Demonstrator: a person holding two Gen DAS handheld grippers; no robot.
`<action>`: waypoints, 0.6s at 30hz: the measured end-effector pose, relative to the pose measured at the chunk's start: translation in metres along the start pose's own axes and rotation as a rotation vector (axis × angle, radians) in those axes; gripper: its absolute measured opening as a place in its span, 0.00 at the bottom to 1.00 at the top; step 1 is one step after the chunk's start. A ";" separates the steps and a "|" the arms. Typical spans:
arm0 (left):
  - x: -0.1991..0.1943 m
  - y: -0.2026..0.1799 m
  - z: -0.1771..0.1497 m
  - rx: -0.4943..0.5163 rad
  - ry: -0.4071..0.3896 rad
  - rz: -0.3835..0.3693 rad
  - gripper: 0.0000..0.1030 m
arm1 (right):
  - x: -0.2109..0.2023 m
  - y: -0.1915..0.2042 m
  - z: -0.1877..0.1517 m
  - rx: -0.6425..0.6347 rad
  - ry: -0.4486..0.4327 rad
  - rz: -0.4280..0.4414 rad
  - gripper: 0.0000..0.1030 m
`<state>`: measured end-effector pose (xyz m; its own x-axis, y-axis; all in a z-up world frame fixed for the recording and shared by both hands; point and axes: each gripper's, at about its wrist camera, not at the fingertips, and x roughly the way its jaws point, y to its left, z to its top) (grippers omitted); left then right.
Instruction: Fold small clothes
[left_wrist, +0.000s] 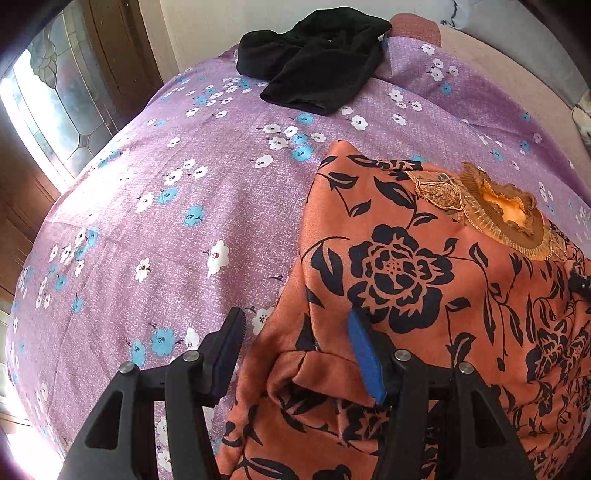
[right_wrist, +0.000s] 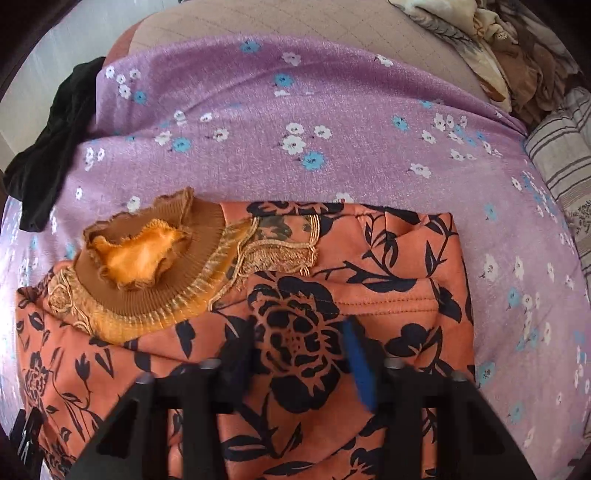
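A bed covered by a purple cotton sheet printed with small white and blue flowers (left_wrist: 192, 177) carries everything here. Near its front edge lies an orange top with a black flower print and a ribbed brown collar (right_wrist: 369, 258), partly folded. A crumpled black garment (left_wrist: 314, 59) lies at the far left corner, well apart from the top. Along the far edge, bare beige quilted mattress (right_wrist: 295, 26) shows past the sheet.

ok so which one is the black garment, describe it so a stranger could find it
Start at the purple flowered bedsheet. Beyond the orange floral top, at the sheet's far edge, lies a crumpled black garment. It is the only plain, unpatterned dark cloth there.
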<state>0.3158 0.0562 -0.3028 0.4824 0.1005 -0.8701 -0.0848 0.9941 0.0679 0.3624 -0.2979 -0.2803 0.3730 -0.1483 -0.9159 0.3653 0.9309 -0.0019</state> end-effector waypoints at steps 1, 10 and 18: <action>-0.001 0.002 -0.001 -0.001 -0.001 0.001 0.57 | -0.006 -0.005 -0.005 0.000 -0.023 0.006 0.12; -0.006 0.000 -0.011 0.015 -0.022 0.045 0.57 | -0.056 -0.111 -0.101 0.117 -0.043 0.258 0.14; -0.006 -0.010 -0.014 0.038 -0.052 0.113 0.57 | -0.085 -0.193 -0.131 0.433 -0.194 0.510 0.78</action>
<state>0.3013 0.0452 -0.3055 0.5161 0.2126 -0.8297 -0.1085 0.9771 0.1829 0.1488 -0.4210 -0.2545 0.7191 0.1778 -0.6718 0.3966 0.6889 0.6068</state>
